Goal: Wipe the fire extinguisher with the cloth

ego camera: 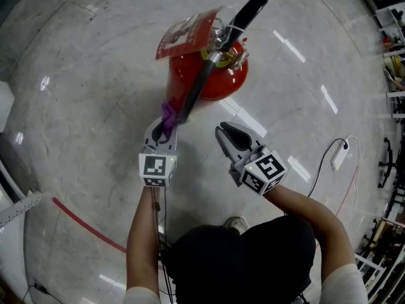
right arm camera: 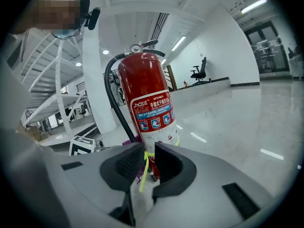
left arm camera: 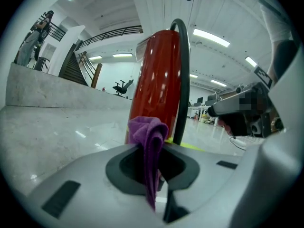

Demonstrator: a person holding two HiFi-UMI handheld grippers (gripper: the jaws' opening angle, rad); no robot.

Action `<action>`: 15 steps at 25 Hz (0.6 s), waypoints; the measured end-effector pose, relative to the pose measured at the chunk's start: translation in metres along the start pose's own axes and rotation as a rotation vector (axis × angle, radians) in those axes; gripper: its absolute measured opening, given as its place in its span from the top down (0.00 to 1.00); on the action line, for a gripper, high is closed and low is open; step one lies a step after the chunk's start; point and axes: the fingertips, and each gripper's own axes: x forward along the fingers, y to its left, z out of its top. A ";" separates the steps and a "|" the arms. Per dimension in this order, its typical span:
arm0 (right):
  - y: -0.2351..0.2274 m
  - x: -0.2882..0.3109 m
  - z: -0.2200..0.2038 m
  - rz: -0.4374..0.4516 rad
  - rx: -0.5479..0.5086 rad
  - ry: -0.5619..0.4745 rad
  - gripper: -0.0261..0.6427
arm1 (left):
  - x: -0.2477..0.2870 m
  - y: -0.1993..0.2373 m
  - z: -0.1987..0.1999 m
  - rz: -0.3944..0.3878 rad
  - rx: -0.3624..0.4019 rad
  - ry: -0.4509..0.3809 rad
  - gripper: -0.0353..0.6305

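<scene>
A red fire extinguisher [ego camera: 218, 75] stands upright on the polished stone floor, with a red tag [ego camera: 186, 33] near its top and a black hose [ego camera: 201, 84] running down its near side. My left gripper [ego camera: 166, 124] is shut on a purple cloth [ego camera: 168, 114], close to the hose and the cylinder's lower side; whether the cloth touches them I cannot tell. In the left gripper view the cloth [left arm camera: 148, 139] bunches above the jaws before the cylinder [left arm camera: 156, 84]. My right gripper [ego camera: 223, 130] hovers a little short of the extinguisher [right arm camera: 145, 89], jaws almost together. A thin yellow-green strip [right arm camera: 142, 175] shows in their slit.
A white power strip [ego camera: 340, 154] with its cable lies on the floor to the right. A red line [ego camera: 82, 223] crosses the floor at the lower left. Racks [ego camera: 392, 49] stand along the right edge. The person's shoe [ego camera: 235, 223] is just behind the grippers.
</scene>
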 end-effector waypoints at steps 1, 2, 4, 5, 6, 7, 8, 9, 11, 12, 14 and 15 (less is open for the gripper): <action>0.000 0.000 -0.001 0.002 -0.002 0.001 0.86 | 0.001 0.000 -0.005 0.001 -0.006 0.007 0.87; 0.000 0.000 -0.001 0.003 -0.004 0.003 0.86 | 0.003 0.000 -0.010 0.000 -0.013 0.015 0.87; 0.000 -0.001 -0.001 0.007 -0.006 0.006 0.86 | 0.005 -0.002 -0.020 -0.005 -0.030 0.033 0.87; 0.001 -0.001 -0.001 0.009 -0.006 0.008 0.86 | 0.006 -0.004 -0.024 -0.009 -0.042 0.042 0.87; 0.001 -0.001 -0.001 0.010 -0.007 0.009 0.86 | 0.008 -0.005 -0.028 -0.013 -0.053 0.052 0.87; 0.001 -0.002 -0.001 0.010 -0.009 0.011 0.86 | 0.009 -0.006 -0.033 -0.016 -0.060 0.064 0.87; 0.000 -0.002 -0.002 0.010 -0.010 0.013 0.86 | 0.010 -0.007 -0.037 -0.018 -0.062 0.078 0.87; 0.000 -0.002 -0.003 0.008 -0.010 0.015 0.86 | 0.009 -0.008 -0.041 -0.019 -0.063 0.090 0.87; -0.001 -0.003 -0.006 0.004 -0.007 0.019 0.86 | 0.007 -0.007 -0.046 -0.016 -0.069 0.100 0.87; -0.002 -0.002 -0.007 0.002 -0.004 0.018 0.86 | 0.005 -0.005 -0.047 -0.011 -0.074 0.098 0.87; -0.003 -0.001 -0.007 0.000 0.005 0.010 0.86 | 0.001 0.001 -0.044 0.002 -0.081 0.088 0.87; -0.002 0.001 -0.005 0.002 0.008 0.002 0.86 | -0.002 0.006 -0.042 0.010 -0.079 0.084 0.87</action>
